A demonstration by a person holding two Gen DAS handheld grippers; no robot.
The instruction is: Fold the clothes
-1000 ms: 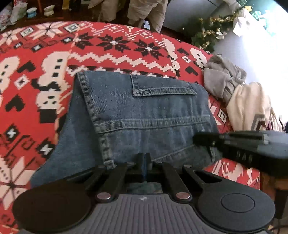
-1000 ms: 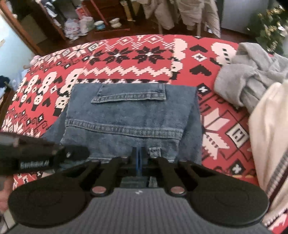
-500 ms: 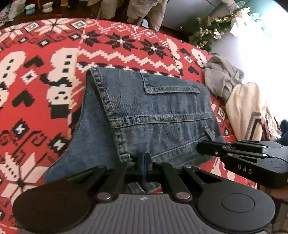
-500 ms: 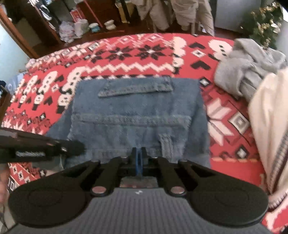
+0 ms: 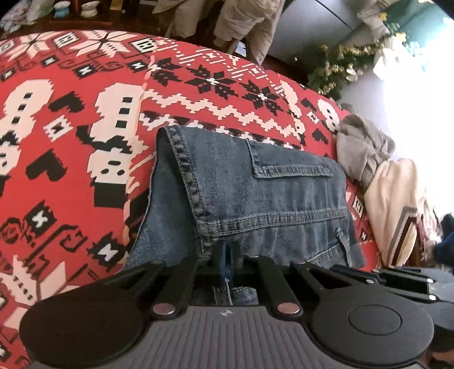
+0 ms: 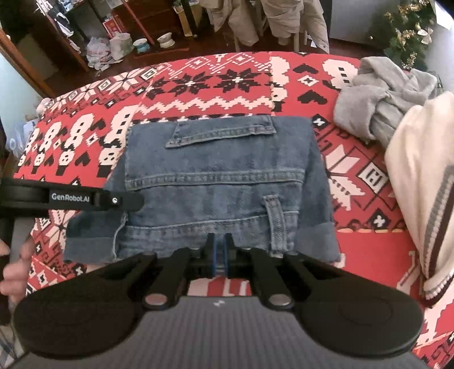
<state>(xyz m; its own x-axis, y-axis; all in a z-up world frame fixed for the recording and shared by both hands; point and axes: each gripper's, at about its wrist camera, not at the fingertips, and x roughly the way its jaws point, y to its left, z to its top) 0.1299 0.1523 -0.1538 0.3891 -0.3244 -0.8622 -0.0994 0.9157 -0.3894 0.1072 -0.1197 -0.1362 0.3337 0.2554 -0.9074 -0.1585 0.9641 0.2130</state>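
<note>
Folded blue jeans (image 5: 255, 198) (image 6: 215, 170) lie on a red patterned blanket (image 5: 71, 142) (image 6: 227, 85), back pocket flap up. My left gripper (image 5: 227, 261) is shut on the jeans' near left waistband edge, with denim between the fingers. My right gripper (image 6: 218, 255) is shut at the near edge of the waistband, next to a belt loop (image 6: 276, 224); whether it pinches cloth is unclear. The left gripper also shows in the right wrist view (image 6: 85, 198), at the jeans' left side.
A crumpled grey garment (image 5: 363, 147) (image 6: 388, 93) and a cream sweater (image 5: 397, 204) (image 6: 425, 184) lie to the right on the blanket. Behind the bed are hanging clothes (image 6: 269, 20), shelves with bowls (image 6: 142, 42) and a tinsel plant (image 5: 340, 71).
Both grippers have drawn back toward the near edge and lifted slightly. The jeans' near edge has shifted with them, and the left side fold now stands higher.
</note>
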